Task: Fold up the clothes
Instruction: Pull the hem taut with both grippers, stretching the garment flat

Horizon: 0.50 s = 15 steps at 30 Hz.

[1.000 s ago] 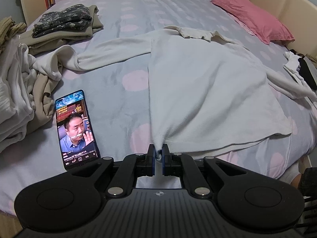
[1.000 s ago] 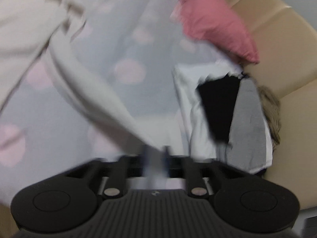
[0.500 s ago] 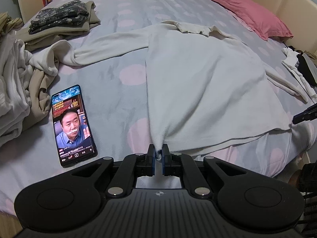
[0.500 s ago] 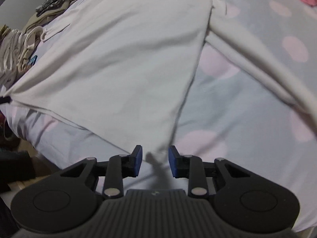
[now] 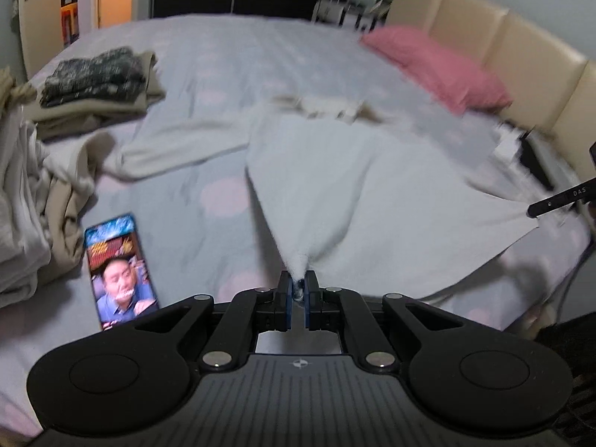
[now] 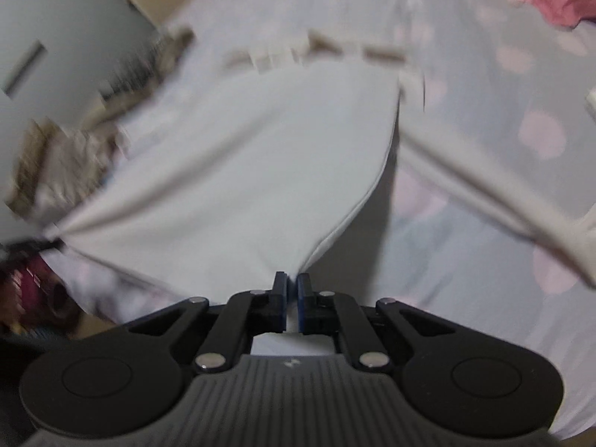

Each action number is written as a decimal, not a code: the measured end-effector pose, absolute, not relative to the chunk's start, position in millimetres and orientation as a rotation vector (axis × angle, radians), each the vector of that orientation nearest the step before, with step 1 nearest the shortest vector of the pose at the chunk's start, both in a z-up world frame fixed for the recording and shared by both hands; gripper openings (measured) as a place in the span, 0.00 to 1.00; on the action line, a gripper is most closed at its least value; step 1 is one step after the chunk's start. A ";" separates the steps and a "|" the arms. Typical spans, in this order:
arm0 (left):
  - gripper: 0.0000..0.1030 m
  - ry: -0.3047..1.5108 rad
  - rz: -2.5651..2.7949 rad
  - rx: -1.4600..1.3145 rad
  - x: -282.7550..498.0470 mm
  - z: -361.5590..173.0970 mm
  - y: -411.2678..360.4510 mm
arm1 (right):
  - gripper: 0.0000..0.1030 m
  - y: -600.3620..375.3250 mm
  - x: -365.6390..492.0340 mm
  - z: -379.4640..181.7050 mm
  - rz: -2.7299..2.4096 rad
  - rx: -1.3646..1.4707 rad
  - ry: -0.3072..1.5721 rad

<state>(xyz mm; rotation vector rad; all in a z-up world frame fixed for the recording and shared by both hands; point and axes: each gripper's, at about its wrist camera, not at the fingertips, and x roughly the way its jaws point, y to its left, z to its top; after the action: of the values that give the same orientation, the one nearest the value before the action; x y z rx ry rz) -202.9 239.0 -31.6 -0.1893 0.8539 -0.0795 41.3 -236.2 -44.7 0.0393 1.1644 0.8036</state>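
The white long-sleeved top (image 5: 357, 186) is spread mid-frame on the bed (image 5: 208, 171), its hem corners pinched by the closed left gripper (image 5: 297, 290) and right gripper (image 6: 292, 287). Both corners should be lifted evenly, hem kept taut.

Motion blur smeared the clothes pile (image 6: 63, 156) far left of the right tongs (image 6: 292, 283) beyond recognition. The white garment's collar (image 5: 327, 106), far ahead of the left tongs (image 5: 297, 287), was likewise blurred, and the right tongs were cut off by the frame's edge.
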 end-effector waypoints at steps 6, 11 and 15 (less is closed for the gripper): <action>0.04 0.913 -0.165 -0.174 -213.2 -30.3 223.5 | 0.06 -283.0 24.2 -7.6 0.802 0.105 1.100; 0.04 0.995 -0.273 -0.109 -228.6 -41.9 198.8 | 0.06 -300.7 18.3 -28.9 0.778 0.054 1.172; 0.04 1.056 -0.332 -0.063 -237.8 -48.6 185.3 | 0.06 -303.1 12.4 -46.1 0.783 -0.003 1.239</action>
<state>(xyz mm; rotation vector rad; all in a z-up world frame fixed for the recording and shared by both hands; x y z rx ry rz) -237.8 185.3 -48.6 -0.0629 1.0560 -0.3321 12.4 -303.1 -46.1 -0.0031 1.2387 0.7834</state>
